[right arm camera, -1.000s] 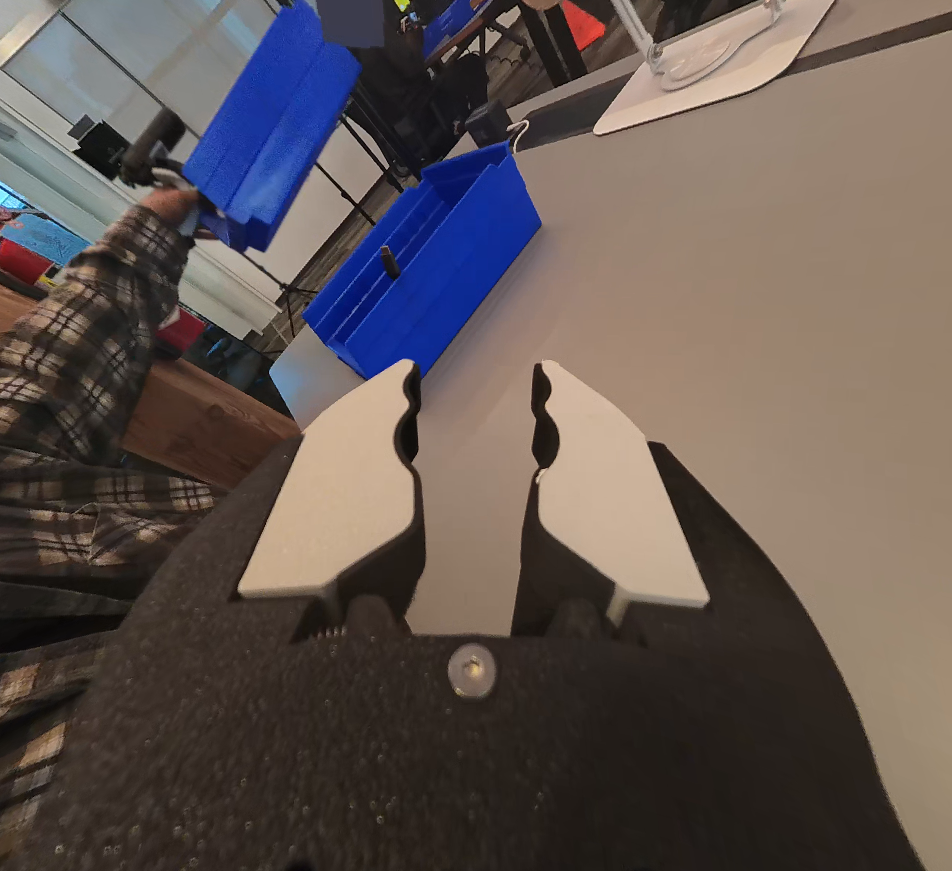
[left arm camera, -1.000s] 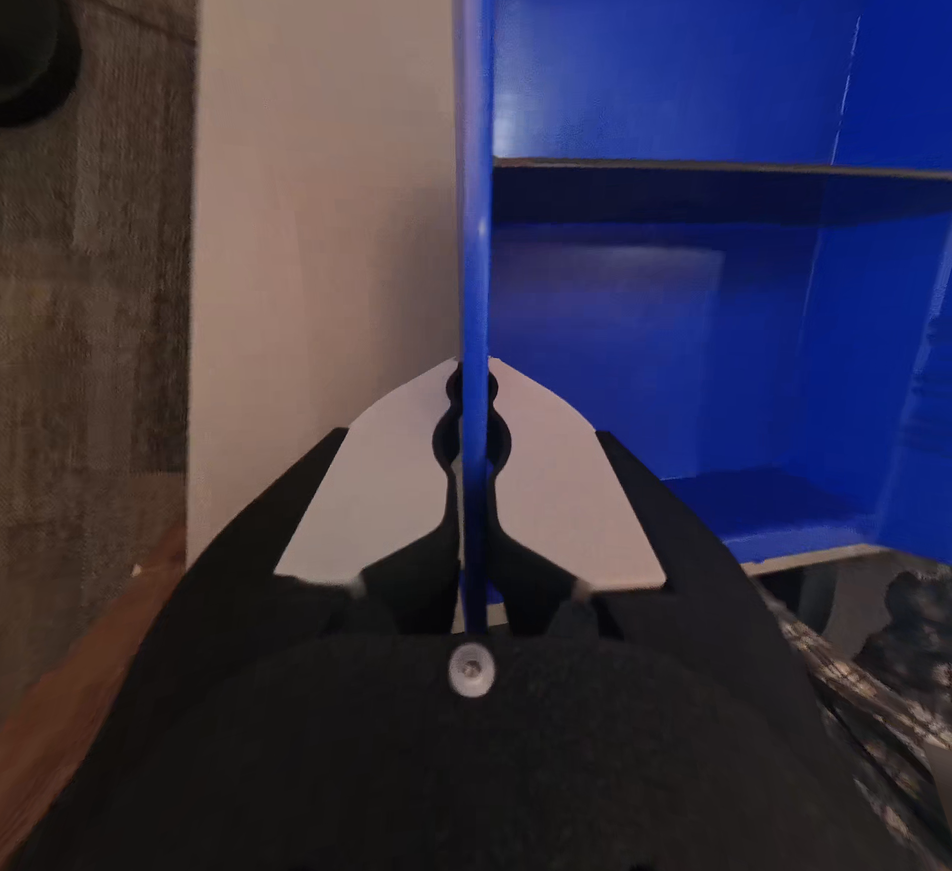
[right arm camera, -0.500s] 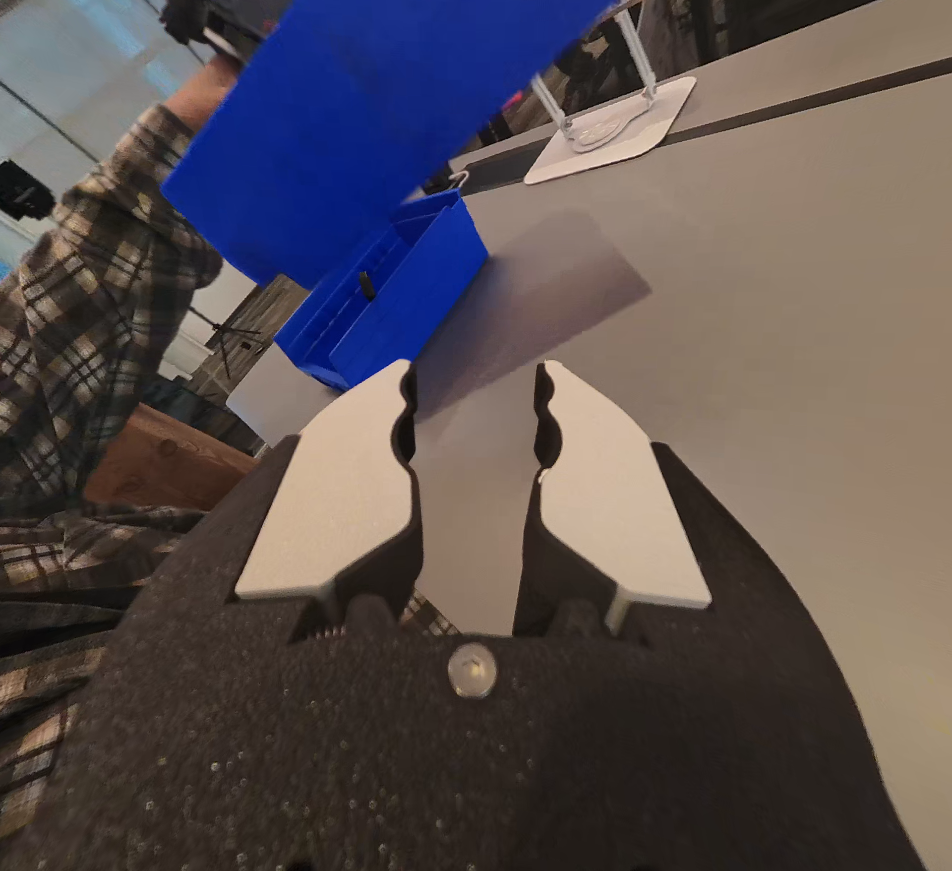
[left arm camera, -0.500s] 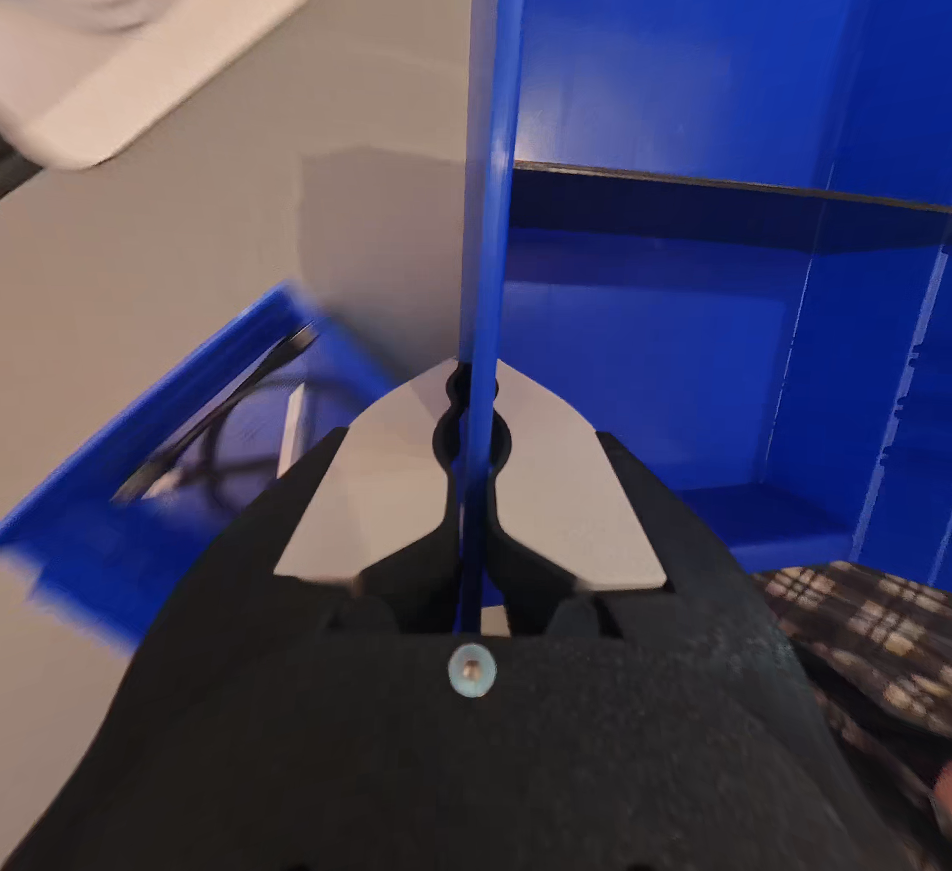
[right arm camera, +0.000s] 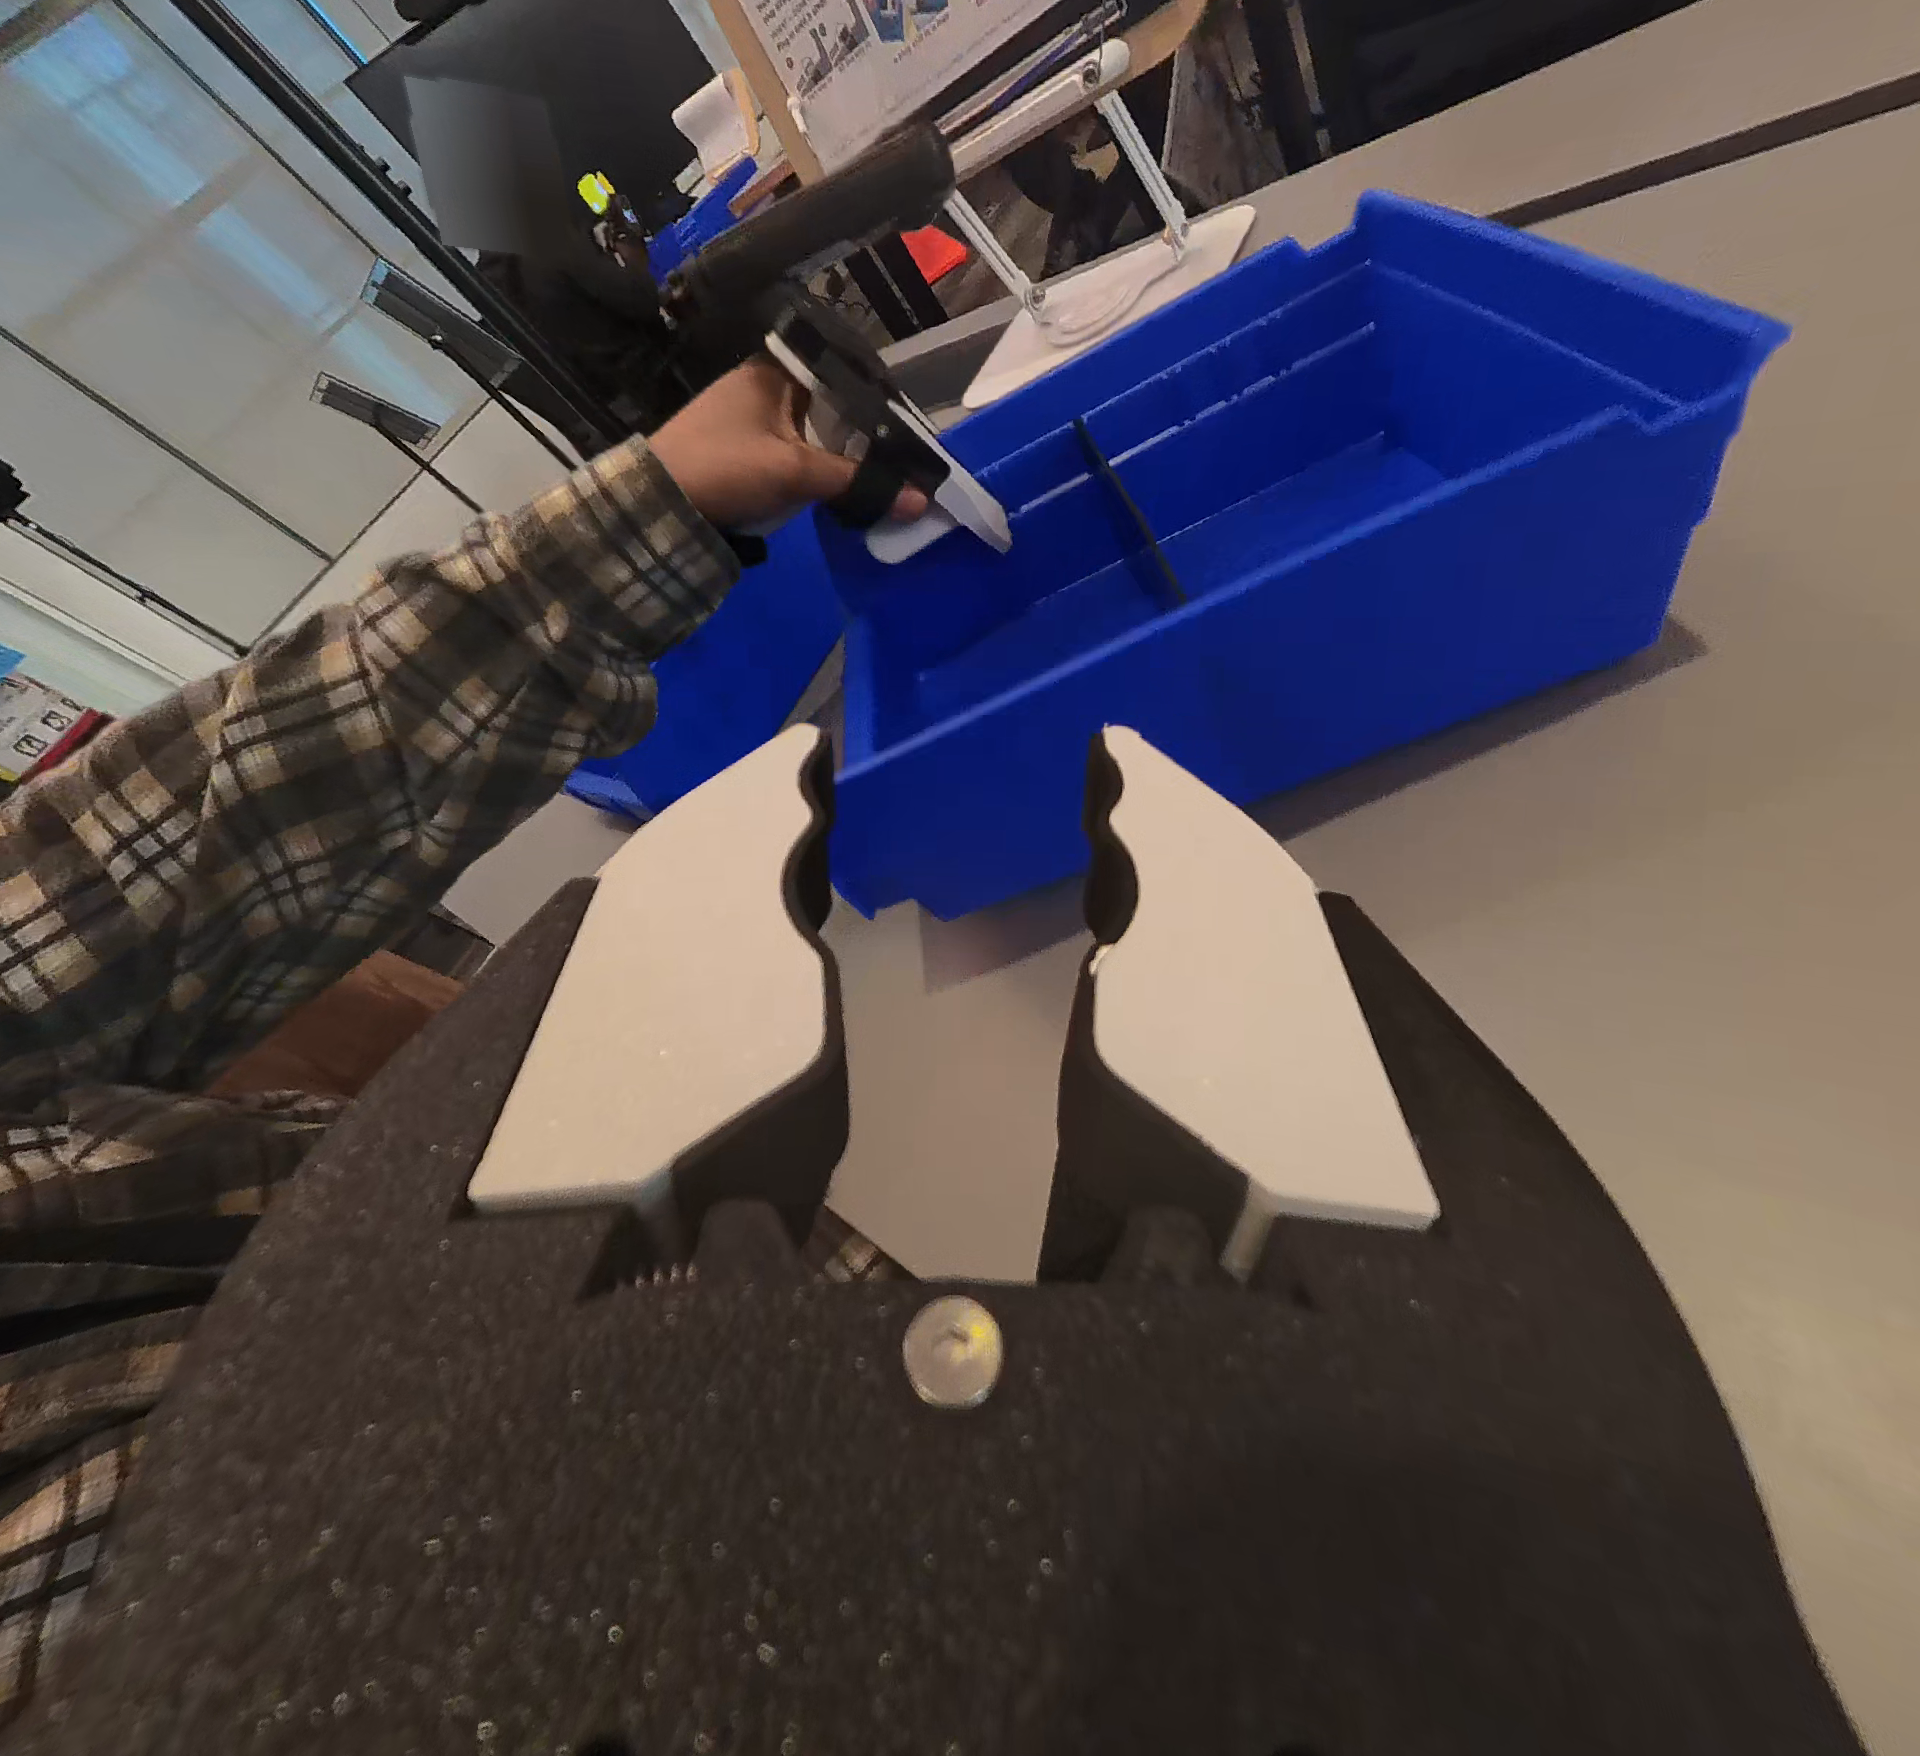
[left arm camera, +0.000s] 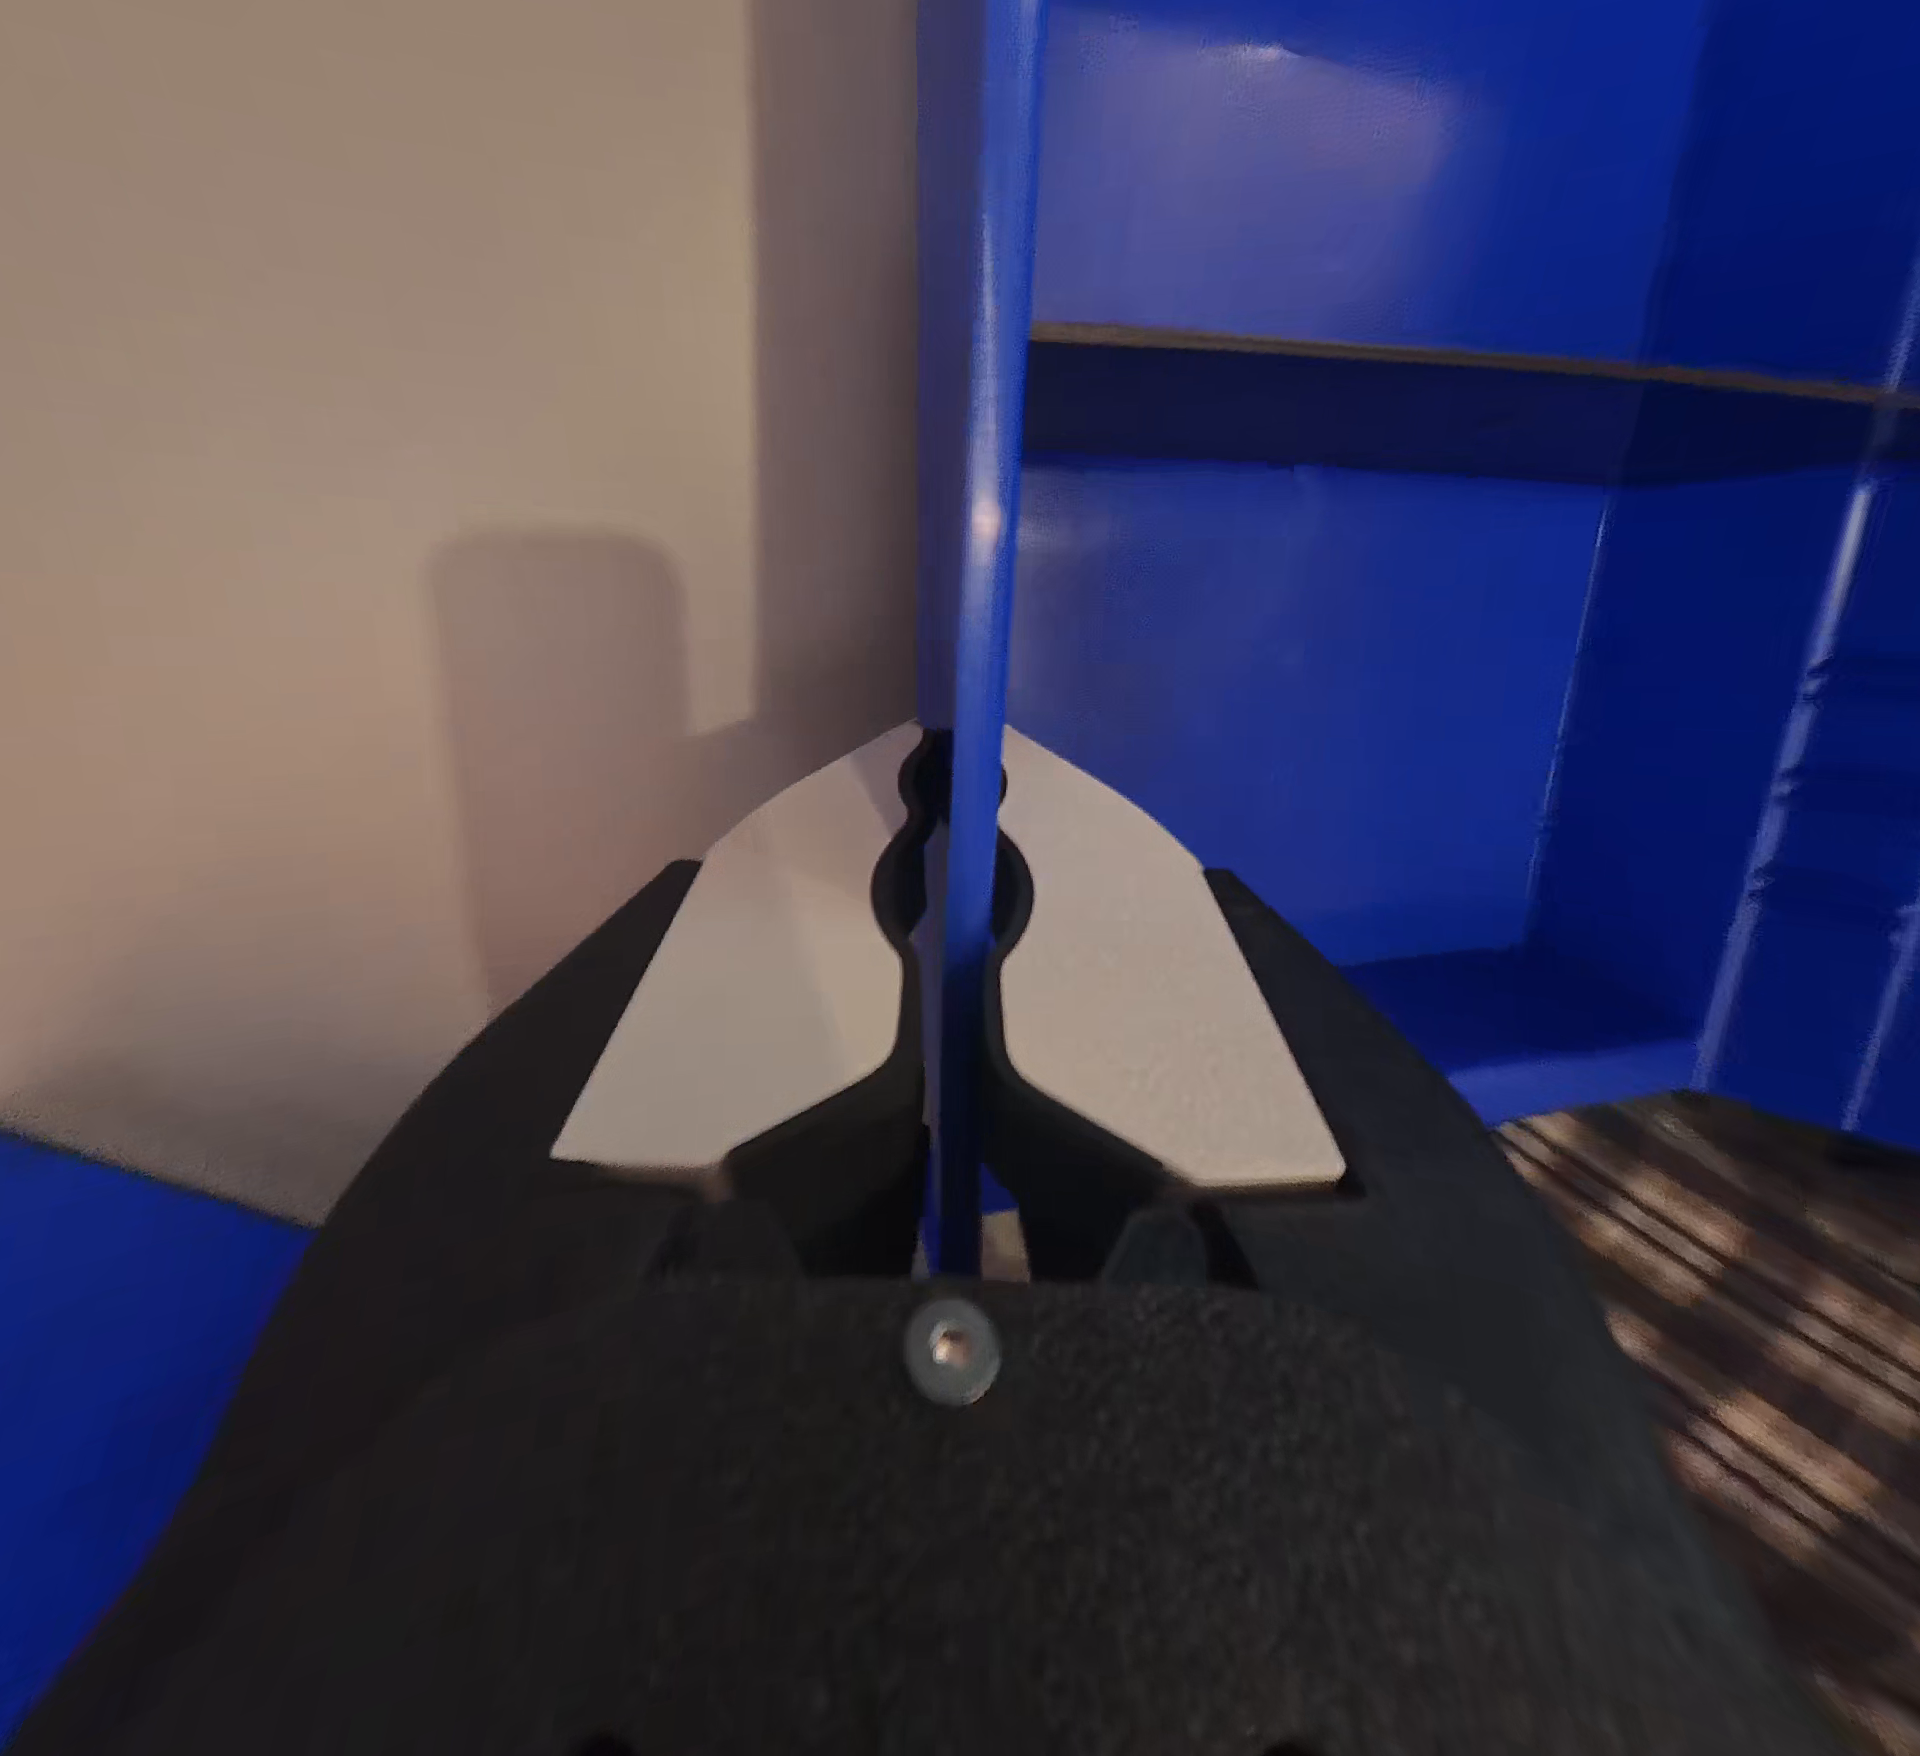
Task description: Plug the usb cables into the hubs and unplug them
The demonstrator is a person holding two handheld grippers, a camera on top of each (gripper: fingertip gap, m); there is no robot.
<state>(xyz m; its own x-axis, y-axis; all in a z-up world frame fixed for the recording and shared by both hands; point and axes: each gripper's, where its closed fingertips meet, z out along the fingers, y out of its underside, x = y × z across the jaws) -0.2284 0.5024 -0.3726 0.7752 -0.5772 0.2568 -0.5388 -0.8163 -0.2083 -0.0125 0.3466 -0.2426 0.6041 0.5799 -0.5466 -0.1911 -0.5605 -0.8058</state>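
Nearest, the right gripper (right arm camera: 956, 859) hung over the gray table (right arm camera: 1558, 1031) with its jaws apart and nothing in them. Just past it sat the big blue bin (right arm camera: 1299, 667), looking empty, cut in two by a thin black divider (right arm camera: 1127, 527), and the left gripper (left arm camera: 961, 859) had its jaws pinched on the bin's left wall. No usb cables or hubs showed, so this looked like getting ready; next the left jaws would need to let go, and both would need to look in the second blue bin (right arm camera: 717, 678) to the left.
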